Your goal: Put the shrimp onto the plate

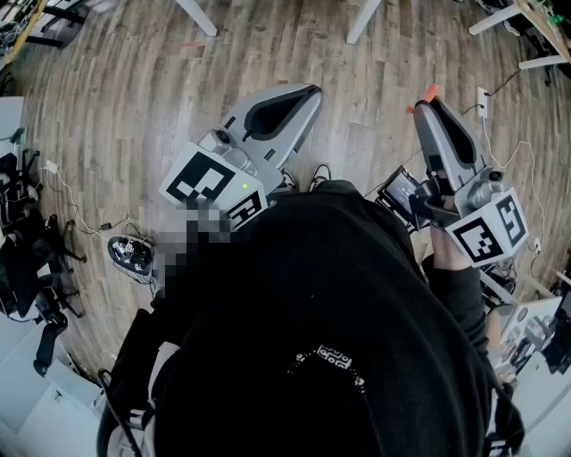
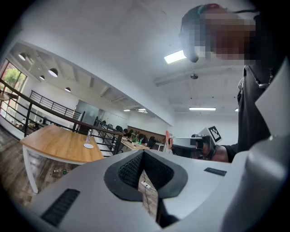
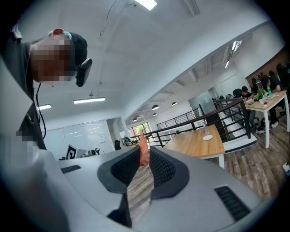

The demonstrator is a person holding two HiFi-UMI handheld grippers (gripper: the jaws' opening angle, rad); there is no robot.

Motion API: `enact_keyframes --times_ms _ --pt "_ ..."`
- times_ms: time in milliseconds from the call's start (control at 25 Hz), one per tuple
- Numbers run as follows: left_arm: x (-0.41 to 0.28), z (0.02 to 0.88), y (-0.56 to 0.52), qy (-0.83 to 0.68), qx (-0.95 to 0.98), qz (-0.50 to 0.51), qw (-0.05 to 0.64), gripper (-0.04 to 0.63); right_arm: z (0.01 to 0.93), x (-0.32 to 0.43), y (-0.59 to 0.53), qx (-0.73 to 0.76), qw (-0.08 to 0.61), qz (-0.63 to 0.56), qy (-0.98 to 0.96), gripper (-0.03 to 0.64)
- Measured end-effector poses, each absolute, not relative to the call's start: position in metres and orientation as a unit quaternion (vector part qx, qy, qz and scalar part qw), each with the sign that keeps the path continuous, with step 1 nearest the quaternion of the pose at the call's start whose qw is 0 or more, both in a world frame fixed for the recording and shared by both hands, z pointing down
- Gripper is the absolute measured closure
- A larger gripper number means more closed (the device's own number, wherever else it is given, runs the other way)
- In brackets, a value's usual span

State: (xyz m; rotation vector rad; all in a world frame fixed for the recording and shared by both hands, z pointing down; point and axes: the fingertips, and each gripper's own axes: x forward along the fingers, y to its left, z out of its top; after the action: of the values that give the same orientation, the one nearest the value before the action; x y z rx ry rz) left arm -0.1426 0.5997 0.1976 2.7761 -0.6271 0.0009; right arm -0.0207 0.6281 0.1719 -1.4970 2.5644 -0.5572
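Observation:
An orange shrimp (image 3: 143, 153) stands pinched between the dark pads of my right gripper (image 3: 144, 149), its tip poking out past the jaws. In the head view the shrimp (image 1: 431, 92) shows at the end of the right gripper (image 1: 426, 100), held out over the wooden floor. The left gripper (image 2: 143, 151) has its jaws together with nothing between them; in the head view the left gripper (image 1: 312, 89) points forward at left. From the left gripper view, the right gripper (image 2: 174, 141) and the shrimp (image 2: 168, 137) appear at mid-right. No plate is near either gripper.
A wooden table (image 2: 59, 145) with a bottle and a small white disc (image 2: 89, 146) stands by a black railing (image 3: 199, 120). White table legs (image 1: 364, 20) and cables (image 1: 80, 219) are on the floor. My black sleeves and torso (image 1: 339, 312) fill the lower head view.

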Motion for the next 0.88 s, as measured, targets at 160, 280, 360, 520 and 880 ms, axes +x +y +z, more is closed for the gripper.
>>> enact_keyframes --times_ms 160,280,360,520,880 --pt "-0.138 0.194 0.600 -0.222 0.963 -0.004 0.150 0.591 0.172 -0.011 0.629 -0.497 0.059 -0.182 0.846 0.538" --pt "-0.133 0.196 0.596 -0.220 0.964 -0.001 0.150 0.591 0.177 -0.004 0.626 -0.502 0.066 -0.186 0.842 0.538" --pt "-0.126 0.196 0.596 -0.216 0.965 -0.001 0.148 0.591 0.180 0.003 0.628 -0.499 0.075 -0.189 0.843 0.538" --pt "-0.098 0.197 0.604 -0.202 0.969 0.005 0.143 0.591 0.176 0.024 0.639 -0.484 0.088 -0.183 0.851 0.538" --pt "-0.058 0.212 0.602 -0.197 0.968 0.022 0.157 0.591 0.200 0.067 0.646 -0.483 0.114 -0.209 0.843 0.538"
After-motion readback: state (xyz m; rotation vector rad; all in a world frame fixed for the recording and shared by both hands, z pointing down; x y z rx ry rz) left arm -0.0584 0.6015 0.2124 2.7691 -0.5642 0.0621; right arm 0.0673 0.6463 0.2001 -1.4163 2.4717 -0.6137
